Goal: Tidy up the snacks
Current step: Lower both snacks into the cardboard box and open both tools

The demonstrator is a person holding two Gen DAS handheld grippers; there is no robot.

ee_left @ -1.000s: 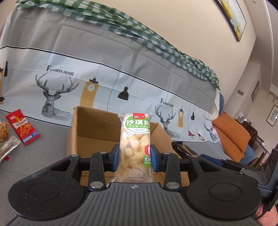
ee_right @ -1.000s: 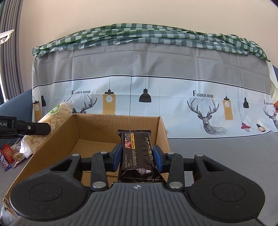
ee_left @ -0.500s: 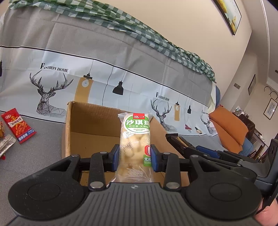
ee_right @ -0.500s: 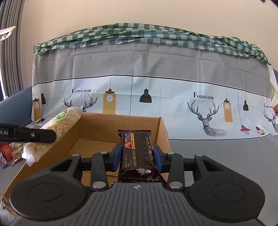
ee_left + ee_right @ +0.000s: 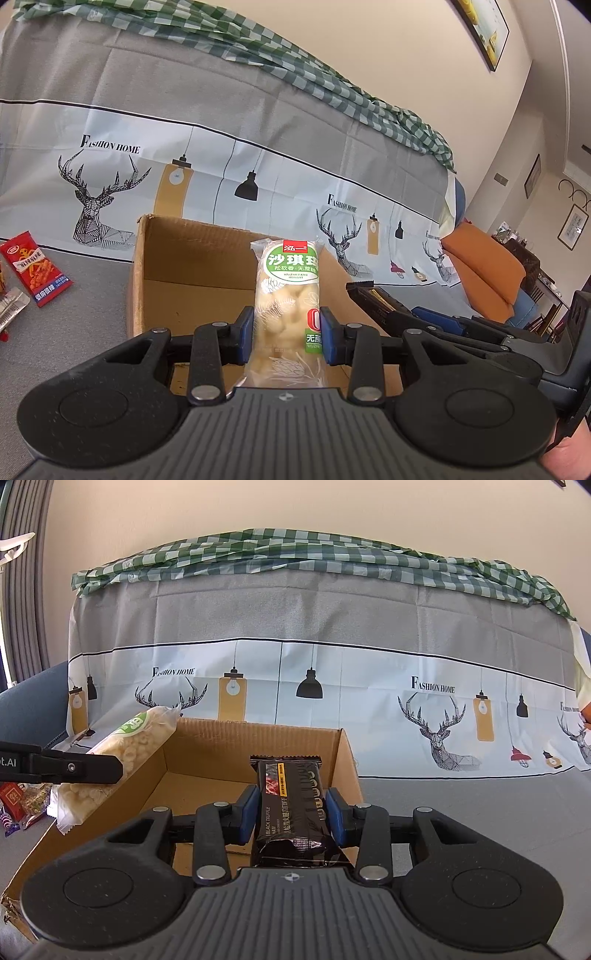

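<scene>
My left gripper (image 5: 287, 334) is shut on a pale puffed-snack pack with a green label (image 5: 288, 295), held upright over the open cardboard box (image 5: 195, 254). My right gripper (image 5: 291, 814) is shut on a black snack bar (image 5: 291, 805), held above the same box (image 5: 258, 746). The snack pack (image 5: 133, 746) and left gripper show at the left in the right wrist view. The black bar (image 5: 373, 295) and right gripper show at the right in the left wrist view.
A red snack packet (image 5: 35, 267) and other wrappers (image 5: 11, 306) lie on the grey surface left of the box. More packets (image 5: 22, 805) show at the left edge. A deer-print cloth (image 5: 332, 686) hangs behind. An orange cushion (image 5: 484, 266) is at right.
My left gripper has moved further over the box with the snack pack. The right gripper with the black bar has barely moved.
</scene>
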